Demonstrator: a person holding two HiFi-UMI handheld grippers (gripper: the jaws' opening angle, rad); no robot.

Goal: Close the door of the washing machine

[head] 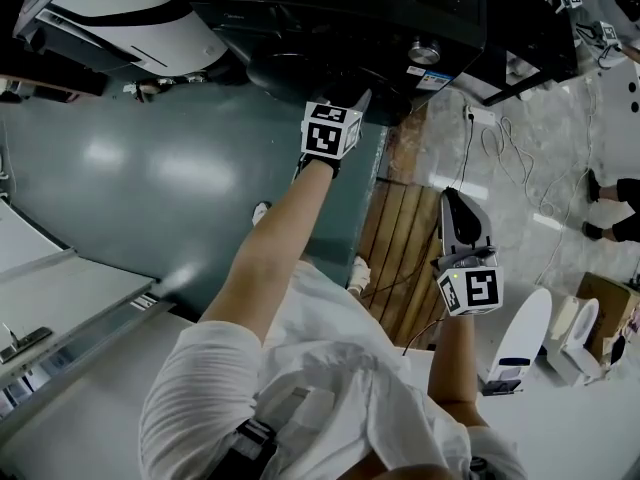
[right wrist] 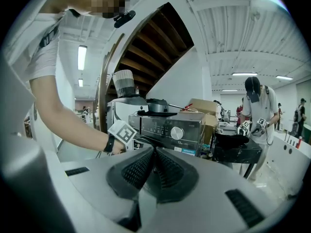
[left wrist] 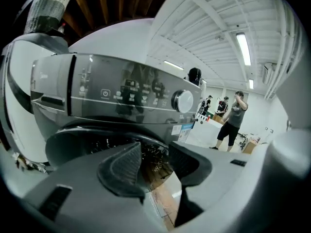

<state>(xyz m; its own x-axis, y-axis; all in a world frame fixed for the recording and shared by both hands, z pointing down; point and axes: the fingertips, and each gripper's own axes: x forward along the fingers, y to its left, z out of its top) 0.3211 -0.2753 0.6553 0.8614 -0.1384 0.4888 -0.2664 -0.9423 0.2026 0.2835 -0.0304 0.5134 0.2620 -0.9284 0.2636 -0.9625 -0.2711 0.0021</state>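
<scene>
The dark washing machine (head: 340, 18) stands at the top of the head view, and its round door (head: 295, 71) lies against the front; I cannot tell whether it is latched. My left gripper (head: 353, 103) is stretched out right at the door's edge. In the left gripper view the control panel with its silver knob (left wrist: 183, 101) fills the middle, and the dark door rim (left wrist: 92, 137) curves below it. The left gripper (left wrist: 155, 155) is open, with nothing between its fingers. My right gripper (head: 455, 208) hangs back over the floor, shut and empty (right wrist: 153, 153).
Wooden floor boards (head: 400, 238) lie in front of the machine, with green floor (head: 150, 168) to the left. Cables (head: 480, 138) trail on the pale floor at right. A white appliance (head: 120, 18) stands beside the machine. Other people (right wrist: 255, 110) work at a black table (right wrist: 238, 147).
</scene>
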